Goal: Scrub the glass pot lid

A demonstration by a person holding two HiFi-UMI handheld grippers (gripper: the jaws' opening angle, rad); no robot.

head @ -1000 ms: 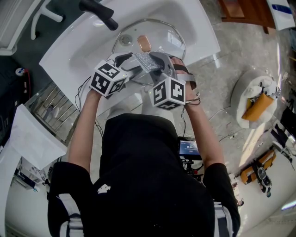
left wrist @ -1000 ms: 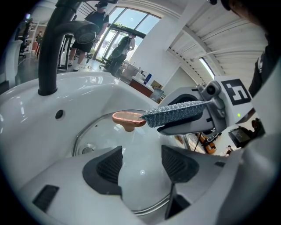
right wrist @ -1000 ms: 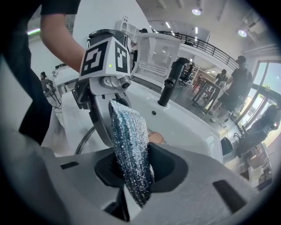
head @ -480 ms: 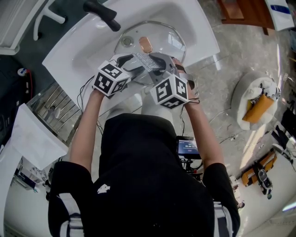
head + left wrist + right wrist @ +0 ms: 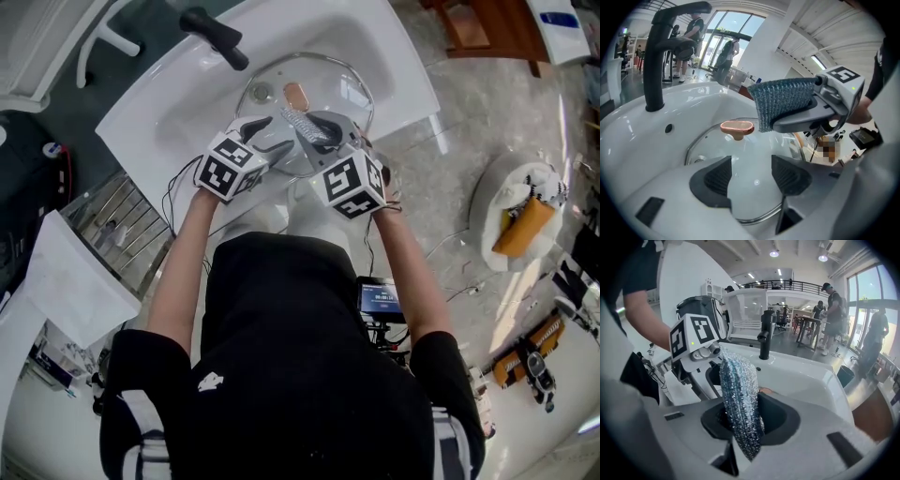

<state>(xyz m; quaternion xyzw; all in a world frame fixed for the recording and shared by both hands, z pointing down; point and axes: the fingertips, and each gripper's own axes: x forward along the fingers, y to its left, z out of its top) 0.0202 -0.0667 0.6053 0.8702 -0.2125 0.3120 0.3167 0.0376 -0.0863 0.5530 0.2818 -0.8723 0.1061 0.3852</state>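
Note:
The glass pot lid [image 5: 328, 80] lies in the white sink [image 5: 187, 103], its copper-brown knob [image 5: 295, 94] facing up. My left gripper [image 5: 267, 139] hovers at the lid's near rim, open. Between its dark pads [image 5: 717, 176] I see only the glass and the metal rim [image 5: 754, 218], and the knob [image 5: 737, 127] sits just beyond. My right gripper [image 5: 314, 131] is shut on a silver-blue mesh scrub pad [image 5: 740, 408]. The pad [image 5: 783, 101] hangs above the lid's near half. Whether it touches the glass is unclear.
A black faucet [image 5: 214, 36] stands at the sink's back left. A wire rack [image 5: 112, 220] is on the floor to the left. A white round stand with an orange object [image 5: 520, 216] is to the right. People stand far off [image 5: 829, 319].
Both grippers stay over the lid's near part, shifted slightly towards each other. The pad remains clamped in the right gripper.

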